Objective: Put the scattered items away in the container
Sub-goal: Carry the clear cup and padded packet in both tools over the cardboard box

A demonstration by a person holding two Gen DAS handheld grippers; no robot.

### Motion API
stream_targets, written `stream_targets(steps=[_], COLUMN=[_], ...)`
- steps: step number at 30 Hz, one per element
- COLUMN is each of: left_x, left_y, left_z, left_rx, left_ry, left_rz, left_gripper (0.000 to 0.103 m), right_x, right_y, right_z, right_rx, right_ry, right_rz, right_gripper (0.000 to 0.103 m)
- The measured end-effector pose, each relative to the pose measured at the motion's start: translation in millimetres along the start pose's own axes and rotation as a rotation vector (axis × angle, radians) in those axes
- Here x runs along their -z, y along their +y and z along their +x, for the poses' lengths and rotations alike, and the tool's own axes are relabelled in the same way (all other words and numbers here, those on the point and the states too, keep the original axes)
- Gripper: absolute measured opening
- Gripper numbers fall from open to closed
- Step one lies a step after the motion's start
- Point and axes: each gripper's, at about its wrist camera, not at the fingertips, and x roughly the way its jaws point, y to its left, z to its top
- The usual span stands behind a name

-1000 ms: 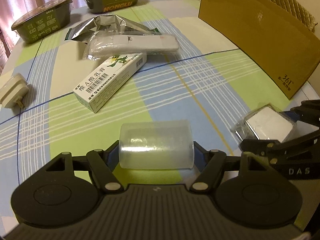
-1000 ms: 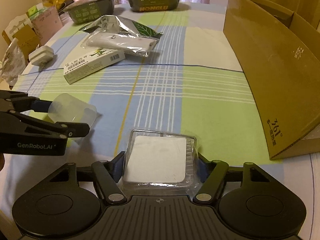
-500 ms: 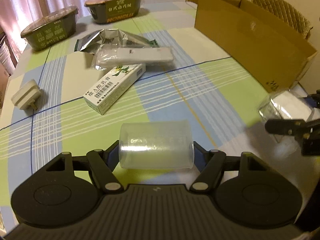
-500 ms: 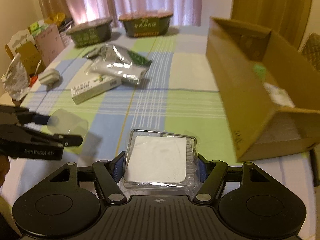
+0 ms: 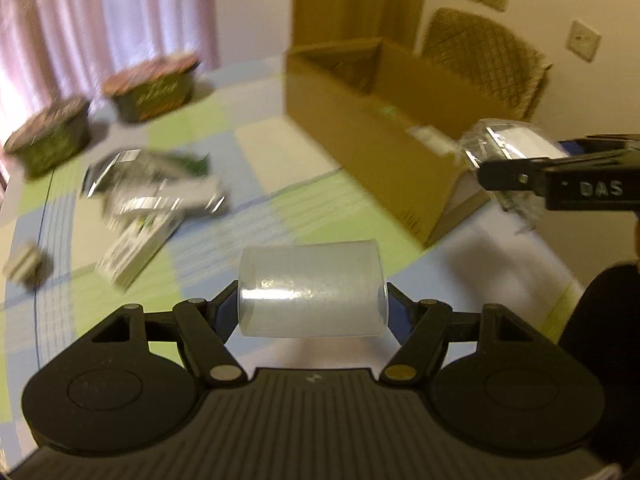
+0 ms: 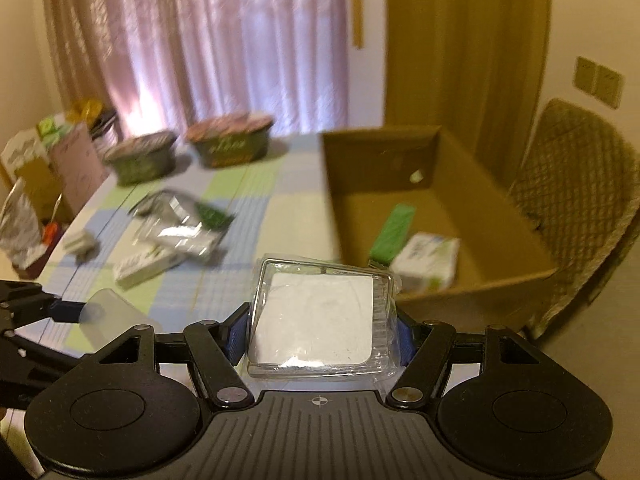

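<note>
My left gripper is shut on a translucent plastic cup lying sideways between its fingers, held above the table. My right gripper is shut on a clear plastic case with a white pad inside, raised near the front corner of the open cardboard box. The left wrist view shows the box ahead to the right, with the right gripper and its case beside the box's near end. The cup shows at the left of the right wrist view.
Inside the box lie a green packet and a white pack. On the checked tablecloth remain a silver foil bag, a white medicine box, a white plug and two noodle bowls. A woven chair stands behind the box.
Both grippers have risen well above the table with their loads and tilted upward. The right one has moved toward the box, whose inside now shows.
</note>
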Motion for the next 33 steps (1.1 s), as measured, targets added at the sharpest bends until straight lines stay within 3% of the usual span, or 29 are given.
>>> stream_targets(steps=[7, 14, 25, 33], left_x=[-63.9, -106.2, -126.4, -128.7], left_y=[-51.1, -89.6, -109.0, -110.8], left_z=[11.5, 43.2, 88.9, 106.7], left_rx=[0.032, 0.072, 0.115, 0.119], left_ry=[-0.089, -0.114, -0.095, -0.077], left_rz=[0.095, 0.122, 0.147, 0.164], left_gripper=[0.068, 0.068, 0.068, 0.068], right_x=[-29.8, -43.7, -48.0, -48.8], right_y=[-65.5, -107.8, -148.9, -156.1], right_z=[-2.7, 12.6, 36.9, 50.4], right_rx=[0.043, 0.061, 0.047, 0.045], right_ry=[-0.057, -0.057, -0.039, -0.027], right_rz=[0.021, 0.048, 0.113, 0.122], right_gripper=[0.071, 0.071, 0.071, 0.071])
